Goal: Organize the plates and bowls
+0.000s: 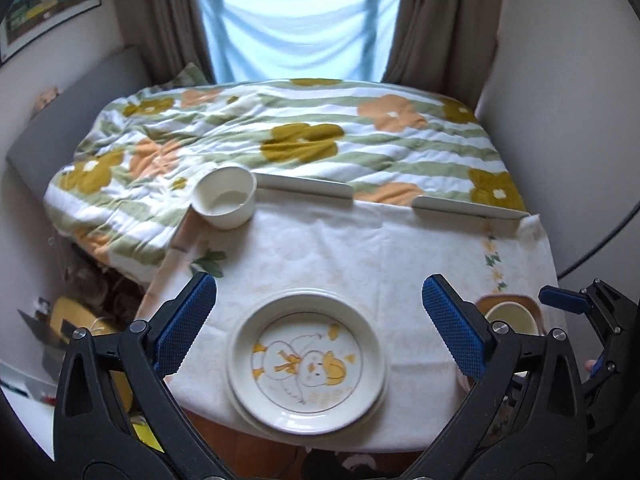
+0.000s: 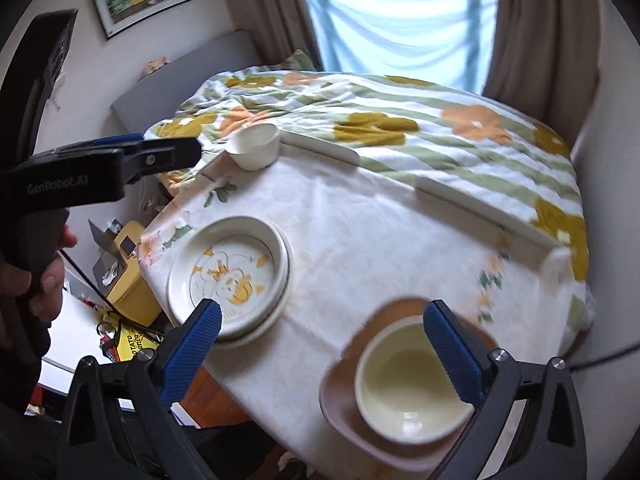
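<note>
A duck-print plate (image 1: 307, 362) sits stacked on another plate at the table's near edge; it also shows in the right wrist view (image 2: 230, 270). My left gripper (image 1: 320, 316) is open above it, empty. A cream bowl (image 2: 414, 380) rests on a brown plate (image 2: 344, 396) at the near right; both show in the left wrist view (image 1: 512, 316). My right gripper (image 2: 322, 344) is open just above the bowl, empty. A white bowl (image 1: 225, 199) stands at the table's far left corner, also in the right wrist view (image 2: 256, 145).
The table has a white floral cloth (image 1: 360, 248). Two white bars (image 1: 304, 187) hold its far edge. A bed with a flowered quilt (image 1: 304, 136) lies beyond. A yellow box (image 2: 128, 264) and clutter sit on the floor at left.
</note>
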The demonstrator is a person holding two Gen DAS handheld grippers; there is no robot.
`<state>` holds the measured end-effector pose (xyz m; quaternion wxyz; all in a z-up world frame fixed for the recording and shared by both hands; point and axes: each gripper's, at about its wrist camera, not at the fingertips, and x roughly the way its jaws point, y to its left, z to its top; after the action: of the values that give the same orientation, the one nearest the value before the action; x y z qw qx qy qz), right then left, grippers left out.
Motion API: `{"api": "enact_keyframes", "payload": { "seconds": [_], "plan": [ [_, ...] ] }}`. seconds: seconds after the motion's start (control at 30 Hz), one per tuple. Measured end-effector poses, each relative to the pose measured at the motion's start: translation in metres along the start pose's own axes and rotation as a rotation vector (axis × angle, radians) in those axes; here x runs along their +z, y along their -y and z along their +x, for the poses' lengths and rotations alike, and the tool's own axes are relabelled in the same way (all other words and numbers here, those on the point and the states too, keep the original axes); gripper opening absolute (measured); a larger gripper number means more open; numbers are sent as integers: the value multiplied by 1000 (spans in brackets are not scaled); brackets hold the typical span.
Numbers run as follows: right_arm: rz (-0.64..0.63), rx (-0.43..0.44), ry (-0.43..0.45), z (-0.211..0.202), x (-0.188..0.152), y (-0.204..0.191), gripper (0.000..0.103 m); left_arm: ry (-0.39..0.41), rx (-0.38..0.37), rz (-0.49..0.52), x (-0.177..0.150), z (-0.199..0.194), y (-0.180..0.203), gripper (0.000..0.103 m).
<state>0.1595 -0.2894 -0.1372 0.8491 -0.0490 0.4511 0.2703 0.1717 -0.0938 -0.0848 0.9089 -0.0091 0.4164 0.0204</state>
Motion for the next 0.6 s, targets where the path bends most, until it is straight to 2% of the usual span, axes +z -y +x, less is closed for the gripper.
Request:
{"api": "enact_keyframes", "payload": {
  "seconds": [0.13,0.3,0.4,0.47,0.57,0.6],
  "plan": [
    [-62,68,0,25,41,-14,101,-7,53,-89,9,7,-48,103],
    [-159,66,-22,65,103,-29,101,-9,75,-220,24,27,-109,102],
    [-116,125,-86,99,148,-30,101,-22,77,-299,34,53,-140,102],
    [-102,166,-95,121,174,-29,101,-33,67,-349,40,75,-158,102],
    [-109,137,-126,163,206,-35,101,-63,36,-432,46,114,-185,102],
    [-105,152,-146,180,215,-36,101,-76,24,-459,47,128,-192,102]
  ]
}}
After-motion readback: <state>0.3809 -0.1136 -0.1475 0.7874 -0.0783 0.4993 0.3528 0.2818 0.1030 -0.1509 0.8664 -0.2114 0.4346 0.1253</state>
